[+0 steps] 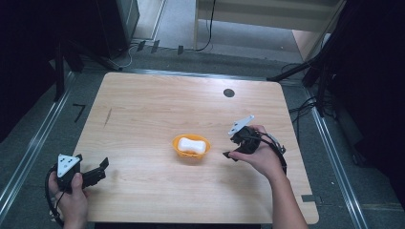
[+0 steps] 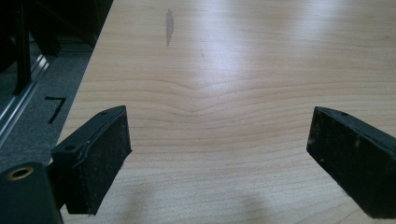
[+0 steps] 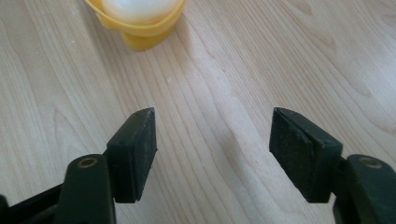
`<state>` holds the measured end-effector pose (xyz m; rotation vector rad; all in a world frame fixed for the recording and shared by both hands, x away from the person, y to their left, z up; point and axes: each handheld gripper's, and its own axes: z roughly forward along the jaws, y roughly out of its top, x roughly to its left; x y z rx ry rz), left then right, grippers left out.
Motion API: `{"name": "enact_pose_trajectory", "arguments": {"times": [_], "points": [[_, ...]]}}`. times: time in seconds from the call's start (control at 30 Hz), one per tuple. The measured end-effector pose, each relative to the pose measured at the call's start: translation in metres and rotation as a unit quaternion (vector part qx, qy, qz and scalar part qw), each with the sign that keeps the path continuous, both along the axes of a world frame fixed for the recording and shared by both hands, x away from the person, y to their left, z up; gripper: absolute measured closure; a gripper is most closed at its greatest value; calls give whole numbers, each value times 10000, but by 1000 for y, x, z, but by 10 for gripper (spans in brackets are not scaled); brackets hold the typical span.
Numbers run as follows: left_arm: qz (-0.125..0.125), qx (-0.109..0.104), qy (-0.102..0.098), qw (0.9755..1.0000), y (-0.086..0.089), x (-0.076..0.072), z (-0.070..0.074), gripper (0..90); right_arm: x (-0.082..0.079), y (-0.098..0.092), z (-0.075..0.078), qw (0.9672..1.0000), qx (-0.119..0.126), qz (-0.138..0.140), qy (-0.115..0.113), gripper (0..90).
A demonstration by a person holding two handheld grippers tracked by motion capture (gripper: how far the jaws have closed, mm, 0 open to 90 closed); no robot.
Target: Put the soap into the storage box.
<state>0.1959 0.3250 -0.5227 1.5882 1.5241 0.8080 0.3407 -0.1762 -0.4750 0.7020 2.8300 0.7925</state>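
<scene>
An orange bowl (image 1: 177, 148) stands near the middle of the wooden table (image 1: 143, 100), and a white rounded block (image 1: 192, 145) lies in it. My right gripper (image 1: 230, 147) is held just right of the bowl, low over the wood and pointing toward it. In the right gripper view its jaws (image 3: 212, 135) are open over bare wood, with the bowl (image 3: 142, 35) and the white block (image 3: 137, 8) ahead of them. At the table's near left corner my left gripper (image 1: 101, 168) rests in a hand. Its jaws (image 2: 219, 140) are open wide with nothing between them.
A small black round spot (image 1: 229, 92) sits near the table's far edge. A dark streak (image 1: 108, 117) marks the wood at the left, also ahead of the left jaws (image 2: 169, 25). Grey floor with rails and black stands surrounds the table.
</scene>
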Motion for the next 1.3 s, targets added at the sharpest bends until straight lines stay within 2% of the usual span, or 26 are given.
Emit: {"name": "enact_pose_trajectory", "arguments": {"times": [0.13, 0.17, 0.37, 0.57, 0.67, 0.83, 1.3], "points": [[3, 4, 2, 10000, 0, 0, 0, 68, -3, -7, -3, 9999, 57, -101, 29, 322], [-6, -1, 4, 10000, 0, 0, 0, 68, -5, -12, -6, 9997, 87, -225, 39, 298], [7, 10, -1, 10000, 0, 0, 0, 68, -11, -26, -12, 9988, 164, -451, -4, 256], [8, 11, -3, 10000, 0, 0, 0, 68, -18, -39, -16, 9976, 292, -621, -81, 232], [6, 16, -1, 10000, 0, 0, 0, 68, -21, -43, -18, 9966, 327, -743, -155, 187], [6, 11, -5, 10000, 0, 0, 0, 68, -27, -53, -21, 9941, 411, -944, -332, 139], [7, 13, -9, 10000, 0, 0, 0, 68, -47, -84, -31, 9849, 795, -1484, -409, 41]]}}
